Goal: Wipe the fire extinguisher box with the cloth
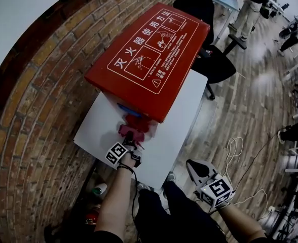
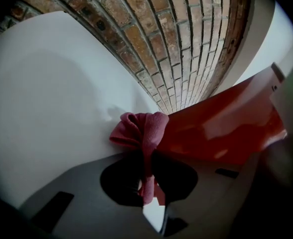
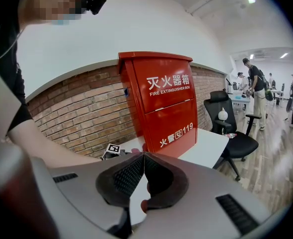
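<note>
The red fire extinguisher box (image 1: 149, 54) stands upright on a white table (image 1: 177, 130) against a brick wall; white Chinese print covers its top. My left gripper (image 1: 129, 135) is shut on a dark pink cloth (image 1: 132, 127), which lies bunched at the foot of the box's near face. In the left gripper view the cloth (image 2: 142, 131) sticks out past the pinching jaws, with the box (image 2: 226, 128) just right of it. My right gripper (image 1: 195, 167) hangs off the table's near edge, shut and empty. From there the box's front (image 3: 161, 103) shows, with the number 119 on it.
A black office chair (image 1: 210, 59) stands past the table's far end. White cables (image 1: 233, 151) lie on the wood floor at right. A bottle (image 1: 99, 189) sits under the table. People (image 1: 250, 6) stand by desks far back. The brick wall (image 1: 37, 100) runs along the left.
</note>
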A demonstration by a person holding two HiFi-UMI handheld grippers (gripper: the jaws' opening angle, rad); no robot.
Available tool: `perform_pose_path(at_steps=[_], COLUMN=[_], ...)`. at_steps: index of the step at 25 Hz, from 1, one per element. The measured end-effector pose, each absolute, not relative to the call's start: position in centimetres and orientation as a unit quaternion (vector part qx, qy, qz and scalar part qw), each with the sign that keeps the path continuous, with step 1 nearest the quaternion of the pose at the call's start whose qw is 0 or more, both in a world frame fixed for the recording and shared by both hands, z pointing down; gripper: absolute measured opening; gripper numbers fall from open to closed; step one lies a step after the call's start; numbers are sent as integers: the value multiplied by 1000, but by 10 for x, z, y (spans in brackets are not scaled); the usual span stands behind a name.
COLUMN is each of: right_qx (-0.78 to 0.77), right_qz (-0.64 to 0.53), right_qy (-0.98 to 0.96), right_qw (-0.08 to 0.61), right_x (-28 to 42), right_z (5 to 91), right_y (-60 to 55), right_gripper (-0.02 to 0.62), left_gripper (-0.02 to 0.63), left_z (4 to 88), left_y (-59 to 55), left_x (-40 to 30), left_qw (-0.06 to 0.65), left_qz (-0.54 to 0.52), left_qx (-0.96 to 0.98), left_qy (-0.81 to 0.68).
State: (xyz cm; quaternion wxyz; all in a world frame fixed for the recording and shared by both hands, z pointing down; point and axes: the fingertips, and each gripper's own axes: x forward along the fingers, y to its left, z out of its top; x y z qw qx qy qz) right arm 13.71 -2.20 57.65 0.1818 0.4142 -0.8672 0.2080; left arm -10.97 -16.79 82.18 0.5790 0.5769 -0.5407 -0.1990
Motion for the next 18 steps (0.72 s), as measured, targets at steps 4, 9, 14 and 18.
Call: perform_pose_path(at_steps=[4,9,14,18], right_qx=[415,417,416,416], right_qz=[208,212,212,208], right_qy=[-866,-864,-865,-865], right_qw=[184,186,185,185], right_x=[140,146,147,148], right_z=[578,580,577,574], right_y=[-20,-18,-19,-20], right_gripper=[20,20,20,20], left_gripper=[55,55,55,55], left_z=[822,824,826,827], left_y=[-172,-167,-157,-151], left_x=[-104,-92,-72,-61], left_qw=[593,610,626,636], left_qz=[-200,-197,-199,-211], left_qx=[581,584,584,578], left_qy=[-520,-498,-476,-467])
